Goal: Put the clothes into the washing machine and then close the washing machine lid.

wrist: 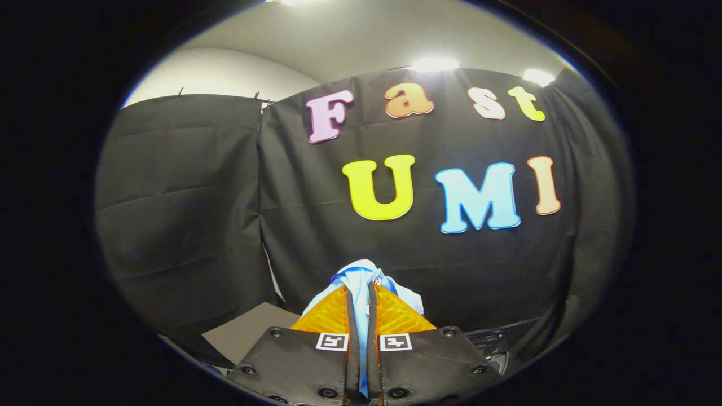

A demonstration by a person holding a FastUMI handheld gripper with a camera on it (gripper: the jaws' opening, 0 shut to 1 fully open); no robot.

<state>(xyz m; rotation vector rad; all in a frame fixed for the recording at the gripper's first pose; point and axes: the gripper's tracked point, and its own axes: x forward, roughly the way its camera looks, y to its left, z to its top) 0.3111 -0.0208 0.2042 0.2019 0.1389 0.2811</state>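
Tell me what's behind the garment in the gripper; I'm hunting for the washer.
Behind the light blue garment, pinched between the closed gripper fingers, hangs the black cloth wall. A dark panel edge shows low beside the fingers. What lies directly below the cloth is covered.

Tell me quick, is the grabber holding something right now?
Gripper: closed, both fingers pinching a light blue piece of clothing that pokes out past the fingertips, lifted in front of the black cloth wall.
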